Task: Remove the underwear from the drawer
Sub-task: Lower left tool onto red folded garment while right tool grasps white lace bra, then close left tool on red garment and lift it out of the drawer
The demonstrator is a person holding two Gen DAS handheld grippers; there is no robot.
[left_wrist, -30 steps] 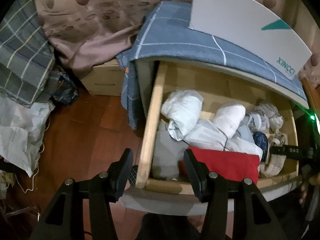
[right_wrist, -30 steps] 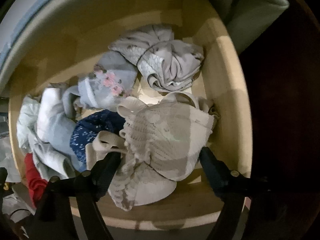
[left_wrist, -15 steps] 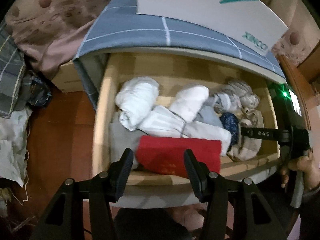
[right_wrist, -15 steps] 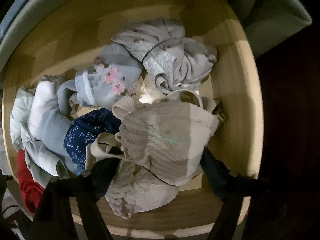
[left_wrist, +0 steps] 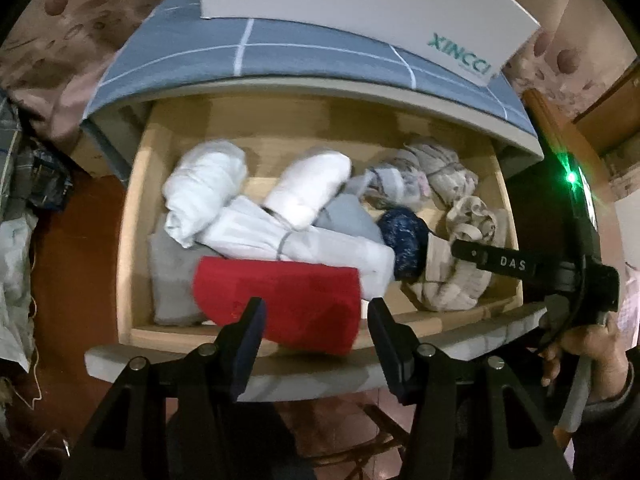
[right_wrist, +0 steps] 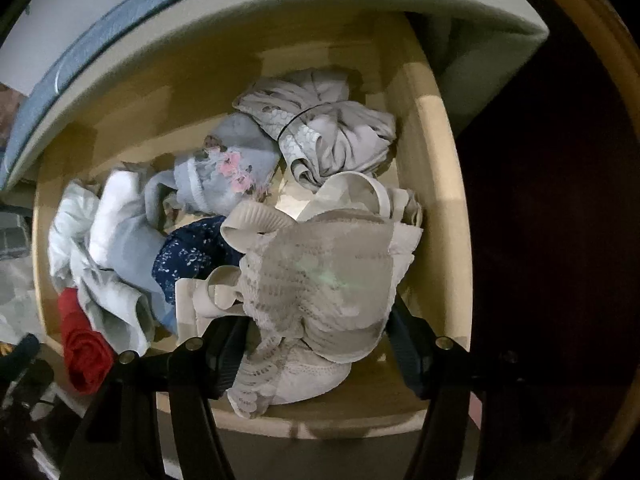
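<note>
The wooden drawer (left_wrist: 132, 216) is pulled out and full of folded clothes. A beige lace underwear piece (right_wrist: 320, 276) sits at its right end. My right gripper (right_wrist: 316, 332) points straight down over it. Its jaws are closing, and both pads press the lace bunched between them. The left wrist view shows that gripper (left_wrist: 460, 250) reaching into the drawer beside a navy patterned piece (left_wrist: 404, 240). My left gripper (left_wrist: 316, 312) hangs open and empty above a red folded garment (left_wrist: 280, 300) at the drawer's front edge.
White rolled garments (left_wrist: 208, 188), a grey folded cloth (left_wrist: 172, 280) and grey patterned underwear (right_wrist: 332, 140) fill the rest of the drawer (right_wrist: 432, 200). A white box (left_wrist: 360, 4) lies on the blue checked cover (left_wrist: 192, 52) above. A hand (left_wrist: 588, 344) holds the right gripper's handle.
The left gripper swung right, from the drawer's left wall to over the red garment. The right jaws narrowed onto the beige lace, which has bunched and risen a little with the gripper.
</note>
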